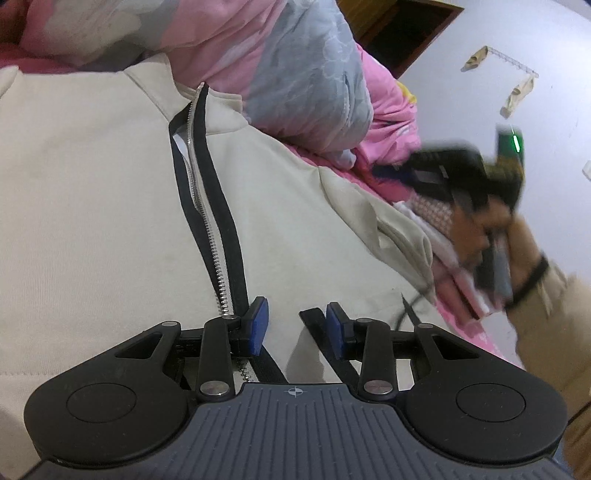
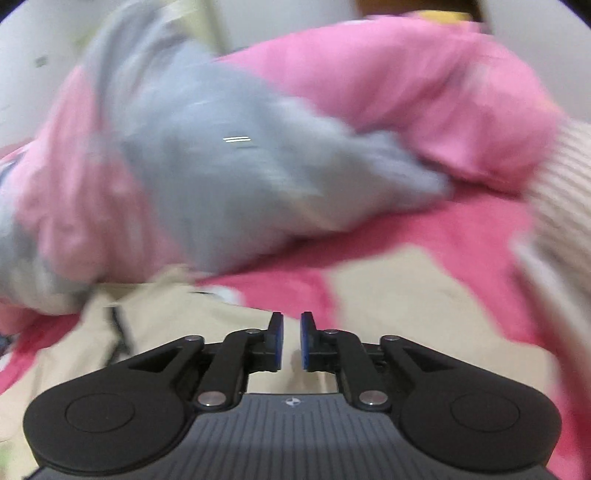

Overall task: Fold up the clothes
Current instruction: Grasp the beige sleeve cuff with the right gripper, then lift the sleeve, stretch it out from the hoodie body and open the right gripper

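Note:
A cream zip jacket [image 1: 110, 184] lies spread flat on the bed, its black-edged zipper [image 1: 210, 236] running toward me. My left gripper [image 1: 297, 325] hovers low over the jacket's front, open, with nothing between its blue pads [image 1: 258, 325]; the zipper's lower end passes under the left finger. At the right of the left wrist view a person's hand [image 1: 480, 229] holds the other gripper, smeared by motion. In the blurred right wrist view, my right gripper [image 2: 291, 339] is above the cream jacket [image 2: 406, 295], its pads a narrow gap apart and holding nothing.
A bunched pink and grey quilt [image 1: 303, 85] [image 2: 221, 166] lies along the jacket's far side on the pink sheet [image 2: 443, 229]. A small stack of folded cloth [image 1: 436, 218] sits by the jacket's right edge. Beyond are a white wall and a dark doorway [image 1: 406, 33].

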The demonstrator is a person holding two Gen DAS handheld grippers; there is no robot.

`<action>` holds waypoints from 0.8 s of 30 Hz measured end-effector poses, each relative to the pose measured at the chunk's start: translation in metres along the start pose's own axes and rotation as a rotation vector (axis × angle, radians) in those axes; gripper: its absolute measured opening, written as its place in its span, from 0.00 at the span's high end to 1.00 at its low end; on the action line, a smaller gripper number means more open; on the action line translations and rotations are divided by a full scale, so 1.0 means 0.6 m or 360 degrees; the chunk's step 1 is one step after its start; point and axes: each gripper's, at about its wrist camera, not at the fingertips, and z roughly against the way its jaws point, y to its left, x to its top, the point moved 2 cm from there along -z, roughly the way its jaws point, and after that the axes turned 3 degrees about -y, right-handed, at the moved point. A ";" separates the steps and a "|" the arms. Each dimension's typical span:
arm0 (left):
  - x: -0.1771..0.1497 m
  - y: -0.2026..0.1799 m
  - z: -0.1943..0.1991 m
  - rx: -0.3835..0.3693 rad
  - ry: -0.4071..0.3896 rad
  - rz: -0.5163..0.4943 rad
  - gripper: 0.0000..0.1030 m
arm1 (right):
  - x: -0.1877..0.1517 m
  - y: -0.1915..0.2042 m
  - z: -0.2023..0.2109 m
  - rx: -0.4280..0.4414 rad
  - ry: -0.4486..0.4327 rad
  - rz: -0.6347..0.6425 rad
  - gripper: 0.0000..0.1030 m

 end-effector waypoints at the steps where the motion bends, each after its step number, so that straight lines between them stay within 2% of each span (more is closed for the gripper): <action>1: 0.000 0.002 0.000 -0.0008 0.0002 0.0013 0.66 | 0.000 -0.017 0.008 -0.0049 0.0001 -0.0014 0.80; 2: 0.001 0.003 0.000 -0.0013 0.0004 0.0021 0.66 | -0.001 -0.034 0.017 -0.0097 0.0001 -0.0027 0.73; 5: 0.001 0.005 0.000 -0.0029 0.0008 0.0033 0.65 | -0.002 -0.085 0.041 -0.0239 0.0007 -0.0063 0.63; 8: 0.001 0.004 0.001 -0.0060 0.0010 0.0033 0.58 | -0.007 -0.077 0.027 -0.0244 0.0109 0.0065 0.56; 11: 0.000 0.001 0.001 -0.0073 0.0009 0.0020 0.56 | -0.011 -0.046 -0.009 -0.0252 0.0142 0.0217 0.37; 17: -0.002 -0.002 -0.002 -0.0066 -0.0001 -0.0012 0.55 | -0.014 0.003 -0.101 -0.0379 0.0178 0.0520 0.36; 18: -0.003 -0.003 -0.002 -0.0063 -0.0004 -0.0022 0.55 | -0.015 0.011 -0.116 -0.0400 0.0184 0.0570 0.40; 19: -0.004 -0.004 -0.002 -0.0060 -0.0007 -0.0032 0.55 | -0.015 0.018 -0.131 -0.0424 0.0191 0.0618 0.48; 20: -0.004 -0.004 -0.002 -0.0060 -0.0009 -0.0037 0.55 | -0.015 0.014 -0.137 -0.0471 0.0209 0.0621 0.61; 21: -0.004 -0.004 -0.002 -0.0061 -0.0010 -0.0037 0.55 | -0.012 0.009 -0.133 -0.0470 0.0194 0.0573 0.80; 22: -0.004 -0.004 -0.001 -0.0063 -0.0011 -0.0038 0.55 | -0.005 0.004 -0.118 -0.0476 0.0151 0.0520 0.88; 23: -0.004 -0.004 -0.001 -0.0064 -0.0013 -0.0038 0.55 | 0.003 -0.002 -0.096 -0.0495 0.0084 0.0474 0.93; 24: -0.005 -0.003 -0.001 -0.0065 -0.0014 -0.0040 0.55 | 0.011 -0.007 -0.071 -0.0490 0.0019 0.0433 0.94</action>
